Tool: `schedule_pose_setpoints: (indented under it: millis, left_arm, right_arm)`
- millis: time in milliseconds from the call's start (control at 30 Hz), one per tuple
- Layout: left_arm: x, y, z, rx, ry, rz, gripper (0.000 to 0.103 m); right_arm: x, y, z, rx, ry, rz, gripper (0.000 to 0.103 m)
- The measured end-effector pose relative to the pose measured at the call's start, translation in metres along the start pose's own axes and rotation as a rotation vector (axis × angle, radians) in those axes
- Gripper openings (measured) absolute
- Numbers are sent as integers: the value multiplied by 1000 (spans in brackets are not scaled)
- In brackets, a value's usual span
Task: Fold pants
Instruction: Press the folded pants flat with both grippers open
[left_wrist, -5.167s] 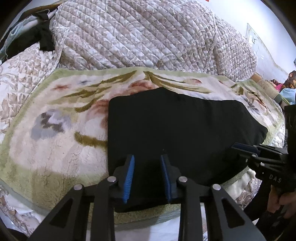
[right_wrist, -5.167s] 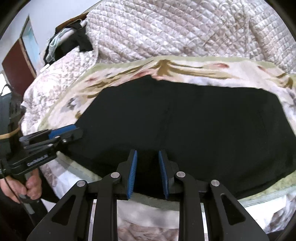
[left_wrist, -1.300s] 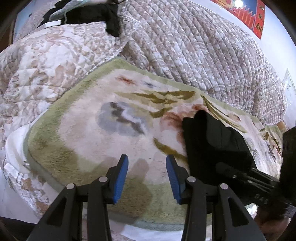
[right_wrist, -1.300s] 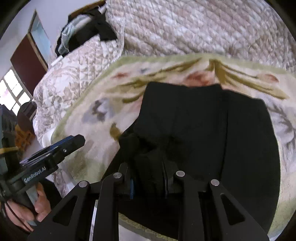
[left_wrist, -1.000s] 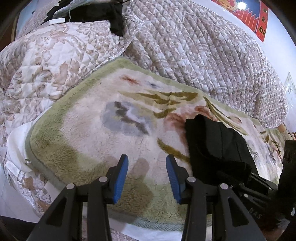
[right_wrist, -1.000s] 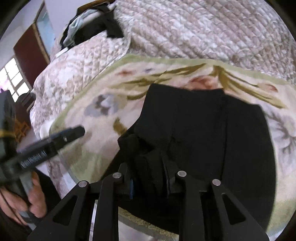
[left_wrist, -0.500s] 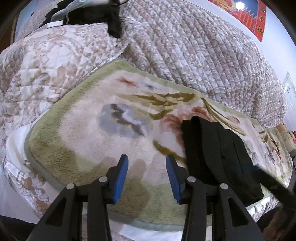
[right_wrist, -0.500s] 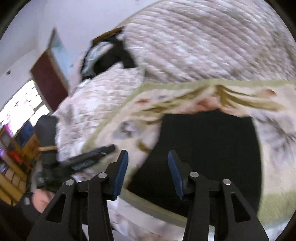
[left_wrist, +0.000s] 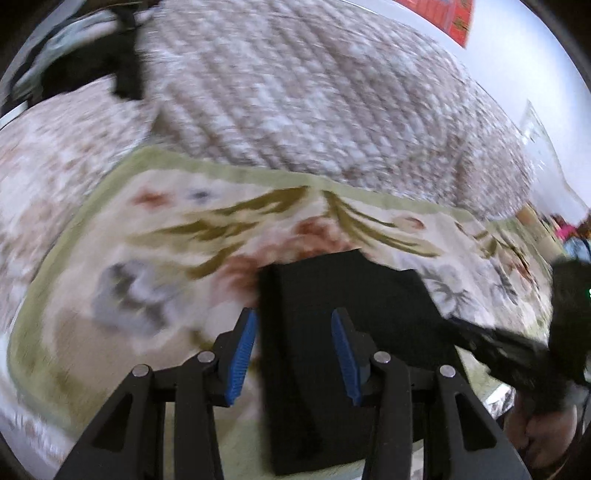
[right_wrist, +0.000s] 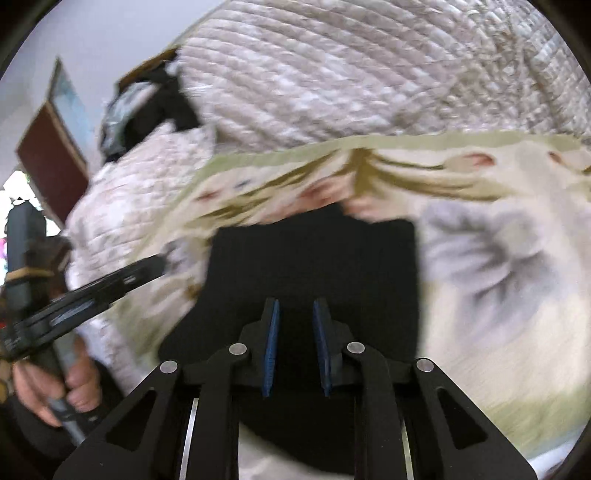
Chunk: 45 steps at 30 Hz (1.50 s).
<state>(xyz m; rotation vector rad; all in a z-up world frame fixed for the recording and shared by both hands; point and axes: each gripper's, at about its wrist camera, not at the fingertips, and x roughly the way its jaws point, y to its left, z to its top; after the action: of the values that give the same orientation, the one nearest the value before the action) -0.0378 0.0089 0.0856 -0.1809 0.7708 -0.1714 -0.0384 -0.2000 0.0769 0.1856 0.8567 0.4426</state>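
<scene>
The black pants (left_wrist: 343, 332) lie folded into a compact rectangle on the floral blanket (left_wrist: 155, 266); they also show in the right wrist view (right_wrist: 314, 266). My left gripper (left_wrist: 293, 354) is open and empty, its blue pads straddling the near left part of the pants from above. My right gripper (right_wrist: 295, 349) is open and empty, narrower, over the near edge of the pants. The right gripper shows at the right of the left wrist view (left_wrist: 509, 354); the left gripper shows at the left of the right wrist view (right_wrist: 92, 295). Both views are motion-blurred.
A rolled quilted bedspread (left_wrist: 314, 103) lies behind the blanket. A pile of dark clothes (left_wrist: 92, 62) sits at the back left. The bed's near edge (right_wrist: 277, 458) is just below the pants. A dark red door (right_wrist: 48, 158) stands far left.
The right gripper let go of the folded-over pants and pulled back, its jaws now narrower. The left gripper swung right, from over bare blanket to over the pants. The pants lie as a smaller rectangle.
</scene>
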Motion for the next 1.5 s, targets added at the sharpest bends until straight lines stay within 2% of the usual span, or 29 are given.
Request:
schedule_pose_setpoints:
  millis: [233, 333, 367, 467, 533, 700, 767, 867, 967, 1100, 1200, 1267, 1333, 1500]
  left_arm:
    - [64, -27, 29, 84, 92, 0, 45]
    - [91, -21, 21, 95, 143, -7, 48]
    - [97, -14, 15, 79, 159, -16, 52]
    - [93, -2, 9, 28, 123, -54, 53]
    - [92, -1, 8, 30, 118, -53, 54]
    - [92, -5, 9, 56, 106, -33, 55]
    - [90, -3, 9, 53, 99, -6, 60]
    - [75, -2, 4, 48, 82, -1, 60]
    - [48, -8, -10, 84, 51, 5, 59]
    - [5, -13, -37, 89, -3, -36, 59]
    - [-13, -15, -56, 96, -17, -57, 54]
    - [-14, -14, -66, 103, 2, -50, 35]
    - [-6, -11, -74, 107, 38, -28, 30]
    - [-2, -9, -79, 113, 38, -2, 29]
  right_arm:
    - [42, -38, 49, -15, 78, -76, 19]
    - [64, -53, 51, -12, 123, -98, 19]
    - [69, -60, 50, 4, 127, -114, 19]
    - [73, -72, 46, 61, 115, -89, 18]
    - [74, -69, 45, 36, 107, -106, 18]
    - [76, -63, 43, -14, 74, -127, 18]
    - [74, -66, 42, 1, 66, -110, 18]
    - [56, -66, 40, 54, 40, -98, 18]
    - [26, -51, 28, 21, -21, -111, 19]
    - [-7, -24, -4, -38, -57, -120, 19]
    - [-22, -9, -34, -54, -59, -99, 21]
    - [-26, 0, -51, -76, -46, -87, 22]
    - [-18, 7, -63, -116, -5, -99, 22]
    - [-10, 2, -70, -93, 3, -110, 22]
